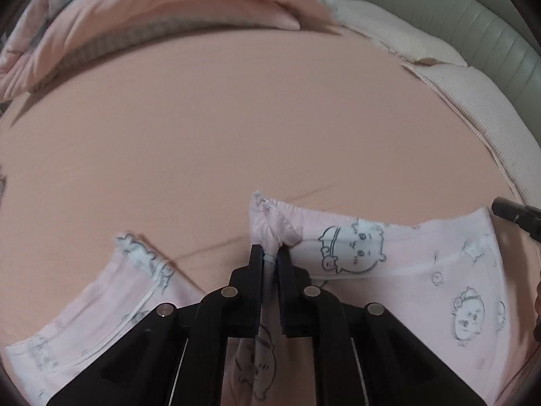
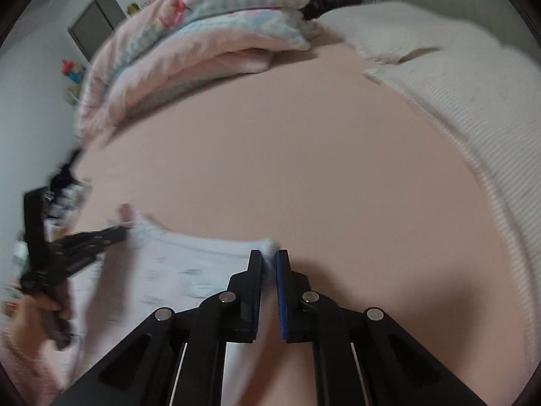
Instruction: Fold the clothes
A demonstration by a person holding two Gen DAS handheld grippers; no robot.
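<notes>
While both our grippers pinch the garment, the fold looks barely begun. Our left gripper is clamped narrow on a bunched hem corner of the pale pink printed garment, which spreads to its right and hangs beneath it; a loose flap lies to its lower left. Our right gripper nips the opposite corner the same way, the cloth stretched leftward between them. Ahead of both lies the bare peach bedsheet, open room for laying down. Farther off, a folded quilt bounds the far left, a cream blanket the right.
</notes>
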